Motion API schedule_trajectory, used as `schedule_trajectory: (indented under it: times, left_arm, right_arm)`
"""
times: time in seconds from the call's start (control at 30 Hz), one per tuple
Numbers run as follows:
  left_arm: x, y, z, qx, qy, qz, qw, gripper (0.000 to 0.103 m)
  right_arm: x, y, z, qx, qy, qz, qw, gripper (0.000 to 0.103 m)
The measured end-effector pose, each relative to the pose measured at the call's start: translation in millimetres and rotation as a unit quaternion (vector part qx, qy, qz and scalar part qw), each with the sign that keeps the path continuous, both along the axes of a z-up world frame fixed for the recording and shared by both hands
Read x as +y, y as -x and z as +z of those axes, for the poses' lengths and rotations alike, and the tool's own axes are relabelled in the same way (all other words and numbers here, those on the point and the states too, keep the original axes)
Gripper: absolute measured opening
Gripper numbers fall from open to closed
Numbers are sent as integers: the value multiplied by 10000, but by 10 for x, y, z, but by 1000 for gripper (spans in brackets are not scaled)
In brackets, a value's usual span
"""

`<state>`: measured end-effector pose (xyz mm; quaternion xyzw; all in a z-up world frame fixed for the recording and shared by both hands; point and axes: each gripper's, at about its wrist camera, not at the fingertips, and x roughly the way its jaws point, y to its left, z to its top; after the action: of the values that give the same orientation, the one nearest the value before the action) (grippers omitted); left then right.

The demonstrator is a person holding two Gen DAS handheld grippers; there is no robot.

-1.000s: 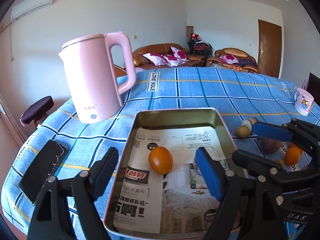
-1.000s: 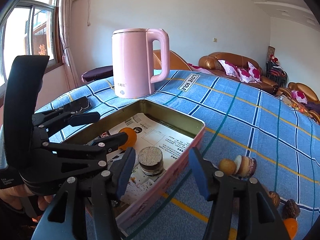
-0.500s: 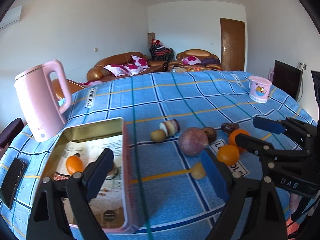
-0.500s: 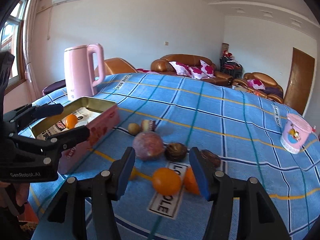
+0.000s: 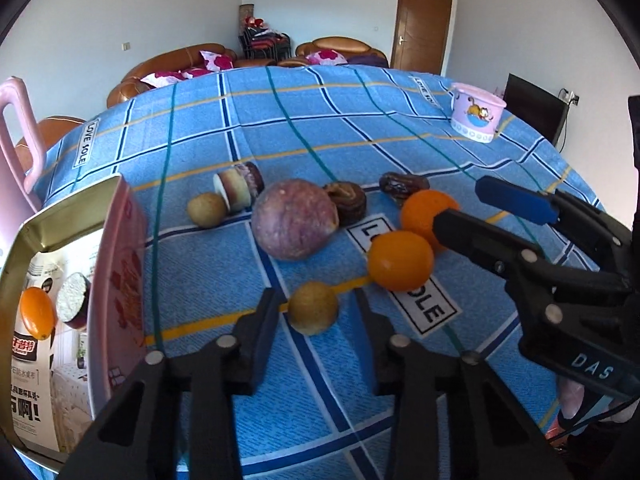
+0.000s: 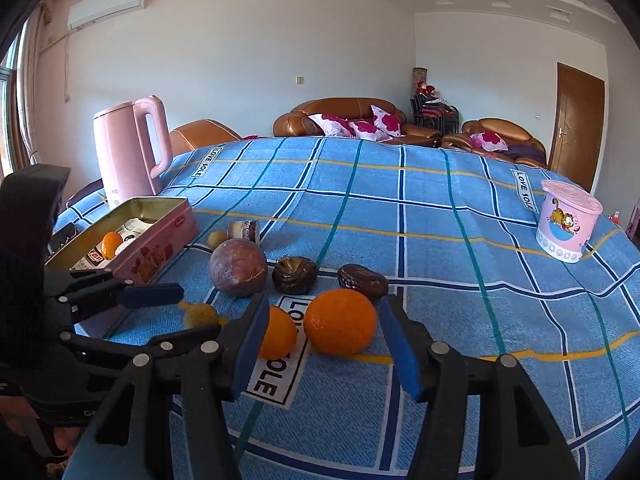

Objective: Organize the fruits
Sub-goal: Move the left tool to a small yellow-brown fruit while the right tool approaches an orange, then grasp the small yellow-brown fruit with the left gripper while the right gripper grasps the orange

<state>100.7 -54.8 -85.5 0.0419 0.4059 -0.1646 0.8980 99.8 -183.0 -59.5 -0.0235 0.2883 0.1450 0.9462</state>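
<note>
My left gripper (image 5: 316,316) is open, its jaws on either side of a small tan round fruit (image 5: 313,307) on the blue checked cloth. My right gripper (image 6: 324,320) is open around a large orange (image 6: 340,321); a second orange (image 6: 277,332) lies just left of it. Behind lie a purple passion fruit (image 5: 294,218), two dark wrinkled fruits (image 6: 295,275), another small tan fruit (image 5: 207,209) and a cut piece (image 5: 237,190). The pink tin (image 5: 124,264) at the left holds a small orange (image 5: 37,313) and a cut piece (image 5: 73,300).
A pink kettle (image 6: 130,152) stands behind the tin. A pink cartoon cup (image 6: 566,220) stands at the far right of the table. The right gripper also shows in the left wrist view (image 5: 472,212). Sofas and a door are beyond the table.
Both grippers swung right from over the tin to the loose fruits. The left now straddles the small tan fruit, the right the large orange.
</note>
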Motion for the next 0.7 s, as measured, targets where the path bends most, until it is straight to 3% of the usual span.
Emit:
schedule_trajectory:
  times: [0.3,0.5,0.7]
  left_arm:
    - [226,7,91,-423,38,529,9977,27]
    - [304,7,102,-455,220,514,9974,27]
    - [326,42,123,-543,304,472,9969,27]
  right_arm:
    - [253,-59,-7,62,242,474,9986,59]
    - [419,-149,-114,458,405,924,9938,57]
    - [484,-228,-194,766,613,871,9914,56]
